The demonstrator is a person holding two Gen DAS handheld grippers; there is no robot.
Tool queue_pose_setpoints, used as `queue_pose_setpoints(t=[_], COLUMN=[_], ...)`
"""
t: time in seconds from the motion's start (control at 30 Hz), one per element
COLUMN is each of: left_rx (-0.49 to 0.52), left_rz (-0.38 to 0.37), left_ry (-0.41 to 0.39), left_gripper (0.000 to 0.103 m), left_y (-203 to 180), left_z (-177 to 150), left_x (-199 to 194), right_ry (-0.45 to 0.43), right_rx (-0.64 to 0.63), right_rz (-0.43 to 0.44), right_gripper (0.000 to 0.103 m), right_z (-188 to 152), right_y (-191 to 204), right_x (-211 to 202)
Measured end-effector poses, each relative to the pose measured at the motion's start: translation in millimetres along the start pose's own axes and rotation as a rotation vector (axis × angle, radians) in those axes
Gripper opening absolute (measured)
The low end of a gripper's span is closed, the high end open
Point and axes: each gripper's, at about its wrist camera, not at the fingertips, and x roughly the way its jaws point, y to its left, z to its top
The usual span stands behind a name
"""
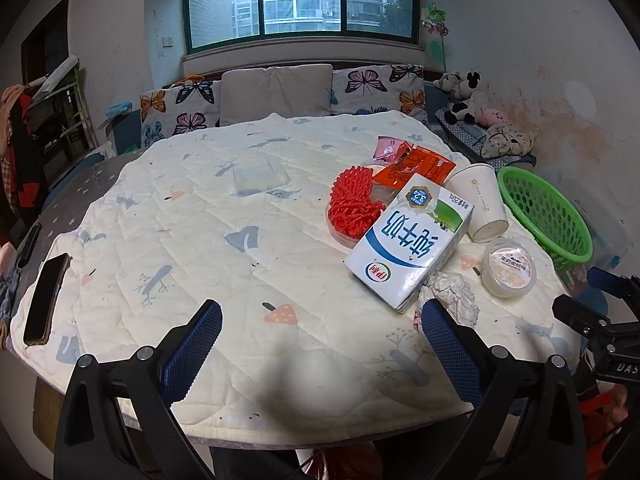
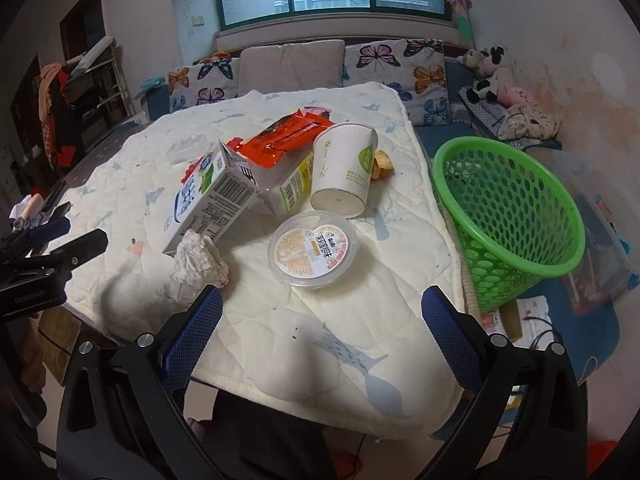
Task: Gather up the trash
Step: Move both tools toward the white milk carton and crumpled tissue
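Blue-padded fingers of the left gripper (image 1: 322, 344) stand wide apart at the bottom of the left wrist view, holding nothing, over bare quilted cover on the desk (image 1: 200, 220). The trash lies right of centre: a crumpled tissue (image 1: 450, 292) just beyond the right-hand finger, touching the lower corner of a milk carton (image 1: 408, 240) whose long axis runs from lower right toward upper centre. Above it sit red netting (image 1: 354, 200), orange wrappers (image 1: 416, 164), a tipped paper cup (image 1: 482, 200) and a lidded tub (image 1: 509, 266). The green basket (image 1: 560, 232) stands at the right edge; no contents can be seen.

Right wrist view: the right gripper (image 2: 322, 344) is likewise spread and empty. The tub (image 2: 313, 250) lies directly ahead between the 2 fingers, near; the tissue (image 2: 196, 264) touches the left-hand finger tip. The basket (image 2: 516, 216), at right beyond the desk edge, tilts its mouth toward the upper left; it looks empty. Judgement: the right gripper is nearer both tub and basket.
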Motion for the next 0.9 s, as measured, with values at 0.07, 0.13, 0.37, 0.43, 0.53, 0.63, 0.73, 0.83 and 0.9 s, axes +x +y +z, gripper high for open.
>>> queue_pose_setpoints(t=[0.07,0.13,0.37,0.43,0.53,0.63,0.73,0.83,0.9], left_rx=[0.001,0.002,0.007,0.007,0.007,0.007,0.008,0.008,0.008], left_rz=[-0.004,-0.005,-0.004,-0.005,-0.01,-0.015,-0.017,-0.021,-0.022], left_ry=[0.002,0.003,-0.002,0.001,0.005,0.01,0.013,0.013,0.013], left_gripper=[0.097,0.097,0.097,0.097,0.097,0.097,0.097,0.097,0.097], left_y=[0,-1,-3,-3,-3,-4,-4,-4,-4], left_z=[1,3,4,5,6,9,11,13,13], left_x=[1,2,1,1,1,3,5,7,7], right_ry=[-0.004,-0.007,-0.005,-0.006,-0.006,-0.005,-0.003,-0.005,-0.005], right_rx=[-0.004,-0.003,0.001,0.001,0.002,0.005,0.006,0.006,0.007], right_rz=[-0.004,-0.007,-0.009,-0.008,-0.011,-0.012,-0.012,-0.012,-0.012], right_gripper=[0.099,0.099,0.099,0.099,0.099,0.099,0.099,0.099,0.099], right_z=[1,1,3,3,4,4,5,5,5], right_y=[0,0,-3,-3,-4,-5,-5,-6,-6], right_x=[-1,-2,-1,-2,-1,-1,0,0,1])
